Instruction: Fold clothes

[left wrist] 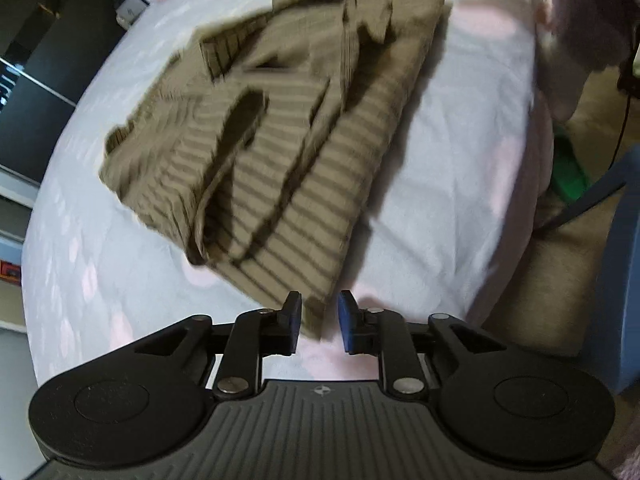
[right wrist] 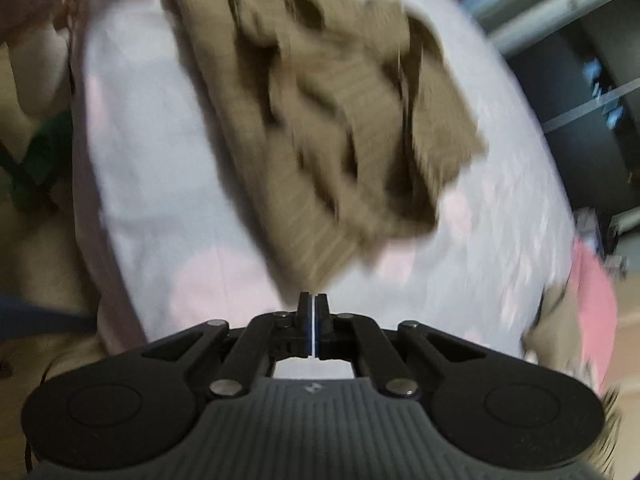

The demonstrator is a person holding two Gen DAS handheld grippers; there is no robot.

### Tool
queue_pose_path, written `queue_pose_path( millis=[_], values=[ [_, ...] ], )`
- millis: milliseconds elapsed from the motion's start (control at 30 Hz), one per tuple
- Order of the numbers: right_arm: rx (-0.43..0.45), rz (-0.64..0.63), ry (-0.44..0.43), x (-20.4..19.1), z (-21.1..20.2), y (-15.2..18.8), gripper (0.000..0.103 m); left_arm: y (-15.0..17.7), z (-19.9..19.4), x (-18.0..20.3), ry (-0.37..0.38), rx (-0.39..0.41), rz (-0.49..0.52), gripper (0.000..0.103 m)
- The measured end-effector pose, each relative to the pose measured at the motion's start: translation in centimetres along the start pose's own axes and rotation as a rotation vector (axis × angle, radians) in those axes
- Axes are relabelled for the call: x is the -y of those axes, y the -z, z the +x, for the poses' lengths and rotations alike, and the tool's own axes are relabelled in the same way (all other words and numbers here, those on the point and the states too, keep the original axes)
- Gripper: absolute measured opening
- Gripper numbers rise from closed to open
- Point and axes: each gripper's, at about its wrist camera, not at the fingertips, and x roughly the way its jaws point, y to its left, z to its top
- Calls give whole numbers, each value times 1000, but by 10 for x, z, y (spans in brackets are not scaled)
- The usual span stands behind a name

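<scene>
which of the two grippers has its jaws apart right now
The left gripper: its blue-padded jaws stand apart around a corner of the brown sweater. The right gripper is shut, nothing visible between its jaws.

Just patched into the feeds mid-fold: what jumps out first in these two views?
The brown ribbed sweater dominates both views, lying in a rumpled fold in the middle of the pale bedsheet with pink blotches. In the left wrist view the left hand-held gripper is open with a corner of the sweater between its blue pads. In the blurred right wrist view the right hand-held gripper is shut just short of the sweater's near edge.
</scene>
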Motion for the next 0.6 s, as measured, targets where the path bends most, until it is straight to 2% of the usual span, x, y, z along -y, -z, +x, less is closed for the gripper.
queue_pose_path(
  millis=[100,167,267,333,367,467,600],
  values=[
    [113,39,-9,-4,-7,-19,1,-7,3,-12,11,33,-66,18],
    [135,62,-27,-6,-2,-29,1,-10,11,-22,26,35,-119,18],
    [108,92,-63,-4,15,-36,1,-8,21,-23,47,-3,-177,18],
    [54,96,-87,-7,24,-31,1,-1,22,-13,58,-53,-203,18],
    [16,95,-98,-9,31,-28,1,1,19,-16,58,-50,-215,18],
    [-27,122,-110,-10,33,-19,2,3,4,-25,55,-13,-249,18],
    [44,211,-94,9,9,-22,3,-6,-20,-37,31,99,-282,18]
  ],
)
